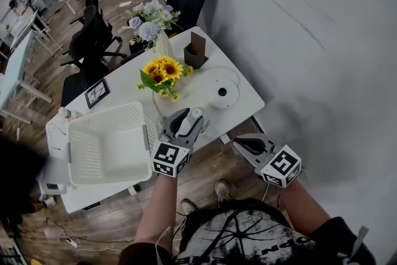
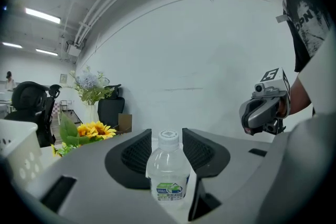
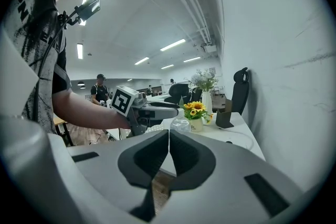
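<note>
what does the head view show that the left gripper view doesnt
Only the head view: the round white device with its cable on the table, the dark-framed tablet and the wooden floor. Only the left gripper view: the label of the water bottle, the left gripper with its tongs closed on the bottle's sides, and the ceiling lights. Both: the sunflowers, the white basket, the brown box and the right gripper.
</note>
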### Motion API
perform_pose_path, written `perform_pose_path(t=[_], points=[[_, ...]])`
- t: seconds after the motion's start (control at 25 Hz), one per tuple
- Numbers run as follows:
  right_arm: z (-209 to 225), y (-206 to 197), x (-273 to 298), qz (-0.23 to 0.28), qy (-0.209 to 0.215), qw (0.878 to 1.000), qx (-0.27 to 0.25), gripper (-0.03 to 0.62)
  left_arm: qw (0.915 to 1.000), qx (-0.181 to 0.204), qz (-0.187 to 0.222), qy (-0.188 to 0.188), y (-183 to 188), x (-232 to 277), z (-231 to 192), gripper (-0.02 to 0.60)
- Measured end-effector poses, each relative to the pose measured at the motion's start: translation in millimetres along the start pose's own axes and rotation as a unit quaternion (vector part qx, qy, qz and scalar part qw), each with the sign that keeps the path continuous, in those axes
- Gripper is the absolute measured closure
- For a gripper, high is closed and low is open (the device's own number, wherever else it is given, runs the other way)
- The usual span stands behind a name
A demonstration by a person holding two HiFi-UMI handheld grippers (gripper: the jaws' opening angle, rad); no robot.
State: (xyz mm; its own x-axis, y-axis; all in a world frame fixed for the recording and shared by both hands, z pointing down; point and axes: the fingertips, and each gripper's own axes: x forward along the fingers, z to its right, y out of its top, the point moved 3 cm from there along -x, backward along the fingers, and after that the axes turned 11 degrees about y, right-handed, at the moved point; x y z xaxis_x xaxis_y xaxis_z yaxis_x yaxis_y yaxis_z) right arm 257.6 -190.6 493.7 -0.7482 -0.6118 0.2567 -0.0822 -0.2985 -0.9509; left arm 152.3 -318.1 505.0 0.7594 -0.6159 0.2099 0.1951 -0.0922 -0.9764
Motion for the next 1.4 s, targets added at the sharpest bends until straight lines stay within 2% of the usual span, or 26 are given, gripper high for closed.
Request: perform_pose_path(t=[0.4, 0.6, 0.8, 0.96, 1.12, 1.4], points=[[-20.2, 19.9, 5.8, 0.017, -0.007, 1.0, -0.015, 0.571, 0.9991, -0.04, 0.015, -0.007, 13.9, -45.4, 7.8, 0.405], [-33.0, 27.5, 14.5, 0.026, -0.008, 0.999, -0.026, 0.571, 0.9958, -0.082, 0.026, -0.034, 23.1, -67.2, 20.1, 0.407], [-46.0, 35.3, 24.6, 0.036, -0.005, 0.999, -0.032, 0.571, 0.9935, -0.089, 0.041, -0.058, 37.4, -92.3, 36.4, 0.408], [-55.1, 35.0, 31.1, 0.039, -0.002, 0.999, -0.029, 0.571, 0.9903, -0.106, 0.053, -0.072, 38.6, -111.4, 40.4, 0.476], [-62.2, 33.7, 35.3, 0.039, 0.001, 0.999, -0.029, 0.571, 0.9906, -0.096, 0.051, -0.084, 32.6, -127.0, 46.7, 0.545], [-67.4, 31.8, 43.8, 0.042, 0.001, 0.999, -0.026, 0.571, 0.9938, -0.074, 0.037, -0.074, 22.1, -140.3, 41.7, 0.571]])
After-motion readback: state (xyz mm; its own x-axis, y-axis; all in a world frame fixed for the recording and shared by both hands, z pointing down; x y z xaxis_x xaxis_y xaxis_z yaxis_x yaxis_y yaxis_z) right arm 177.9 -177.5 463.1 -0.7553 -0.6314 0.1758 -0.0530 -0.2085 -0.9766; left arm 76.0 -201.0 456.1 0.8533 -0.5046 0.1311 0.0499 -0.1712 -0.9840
